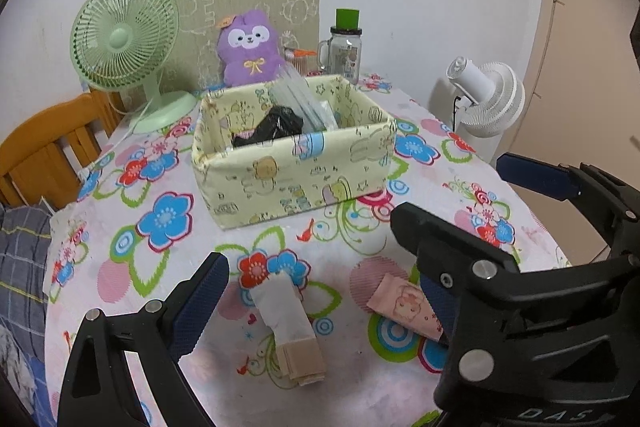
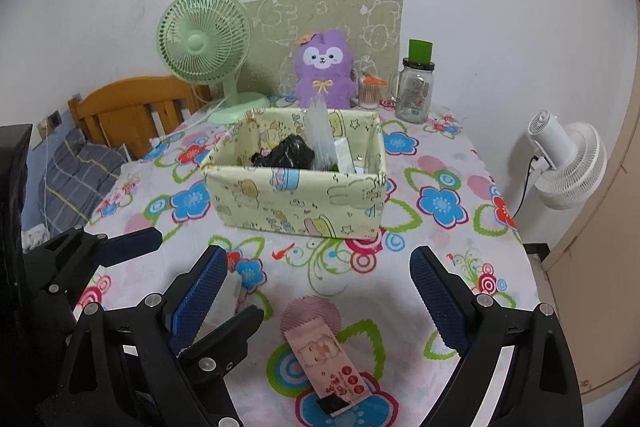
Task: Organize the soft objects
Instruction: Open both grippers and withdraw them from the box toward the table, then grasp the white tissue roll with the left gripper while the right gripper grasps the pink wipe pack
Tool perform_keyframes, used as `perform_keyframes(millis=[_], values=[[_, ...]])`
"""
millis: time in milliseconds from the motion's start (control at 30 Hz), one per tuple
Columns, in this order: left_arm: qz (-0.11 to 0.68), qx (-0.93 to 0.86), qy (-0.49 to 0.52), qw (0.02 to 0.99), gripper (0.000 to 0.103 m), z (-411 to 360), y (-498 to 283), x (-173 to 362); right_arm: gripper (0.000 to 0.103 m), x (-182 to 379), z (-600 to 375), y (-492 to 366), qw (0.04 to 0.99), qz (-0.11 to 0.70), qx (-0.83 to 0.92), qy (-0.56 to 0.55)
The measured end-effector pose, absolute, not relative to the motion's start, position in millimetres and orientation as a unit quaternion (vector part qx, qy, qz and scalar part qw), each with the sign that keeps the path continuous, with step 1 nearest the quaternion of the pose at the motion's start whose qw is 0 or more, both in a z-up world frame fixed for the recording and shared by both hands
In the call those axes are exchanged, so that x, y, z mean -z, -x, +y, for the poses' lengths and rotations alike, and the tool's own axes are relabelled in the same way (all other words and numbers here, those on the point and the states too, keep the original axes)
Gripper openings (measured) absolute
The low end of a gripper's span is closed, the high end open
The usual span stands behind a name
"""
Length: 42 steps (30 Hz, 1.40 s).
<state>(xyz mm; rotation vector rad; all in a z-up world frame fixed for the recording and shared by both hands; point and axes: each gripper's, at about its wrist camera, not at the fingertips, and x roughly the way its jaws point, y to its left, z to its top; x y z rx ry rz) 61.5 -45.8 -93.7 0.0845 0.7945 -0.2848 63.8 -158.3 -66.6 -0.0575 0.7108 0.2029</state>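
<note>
A pale yellow fabric box [image 1: 296,183] [image 2: 296,203] stands mid-table, holding a black bag [image 1: 276,127] [image 2: 288,151] and clear plastic bags [image 1: 304,99]. Nearer me, a white and beige packet [image 1: 290,327] lies flat between the fingers of my open left gripper [image 1: 320,275]. A pink cartoon-printed packet [image 1: 404,311] [image 2: 326,355] lies to its right, between the fingers of my open right gripper [image 2: 318,255]. Neither gripper touches its packet. The right gripper's blue finger [image 1: 536,173] shows in the left wrist view, and a left finger [image 2: 132,243] in the right wrist view.
On the flowered tablecloth [image 2: 440,163], a green desk fan [image 2: 204,43], a purple plush [image 2: 324,71], a toothpick holder [image 2: 368,93] and a green-lidded glass jar [image 2: 416,87] line the back by the wall. A white fan [image 2: 568,163] stands right, a wooden chair [image 2: 132,107] left.
</note>
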Motion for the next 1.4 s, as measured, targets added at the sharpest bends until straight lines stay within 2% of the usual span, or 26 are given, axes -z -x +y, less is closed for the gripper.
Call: perform_keyframes(millis=[400,900,1400], values=[[0.408,0.132,-0.052,0.902,0.097,-46.0,-56.5,123.5,0.093,94.1,-159.8,-53.7,0.93,0.351,-0.1,0.033],[0.45,0.101,-0.067,0.885,0.094,-46.4,-56.2,172.9,0.092,147.3,-167.9,-56.4,0.911,0.397,-0.105,0.038],[0.456,0.112,-0.086,0.878,0.094,-54.0,-51.9,181.8,0.072,174.0,-173.9,-62.8,0.889,0.441,-0.12,0.032]])
